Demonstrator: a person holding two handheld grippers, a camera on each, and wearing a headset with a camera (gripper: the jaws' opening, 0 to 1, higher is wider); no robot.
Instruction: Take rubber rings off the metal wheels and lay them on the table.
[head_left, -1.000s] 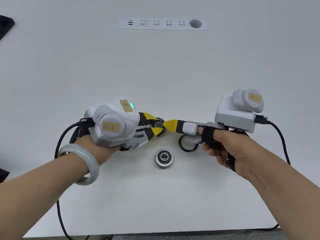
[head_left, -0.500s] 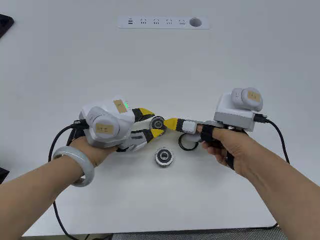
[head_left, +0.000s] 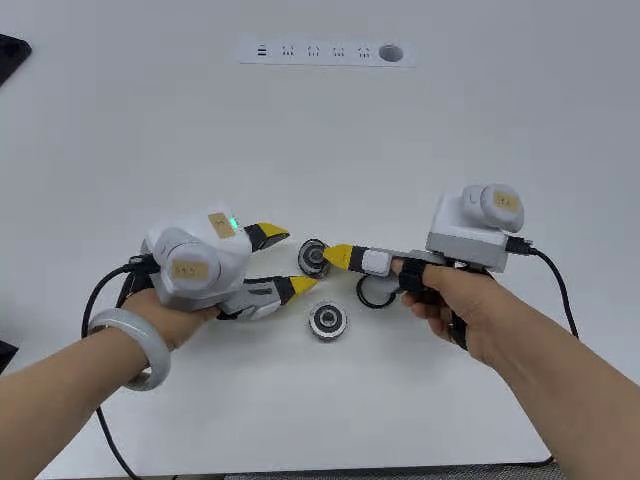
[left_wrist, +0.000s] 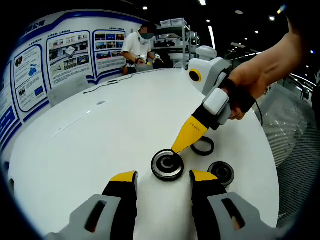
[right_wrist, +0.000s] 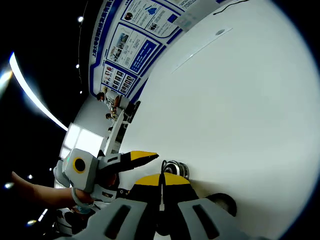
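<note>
The left tongs stand apart, yellow tips on either side of a metal wheel that lies flat on the white surface, just ahead of them. The right tongs reach in from the right, held by a hand, with their yellow point down at the wheel's rim. A loose rubber ring lies just behind. A second wheel sits to the right. A person stands far off.
</note>
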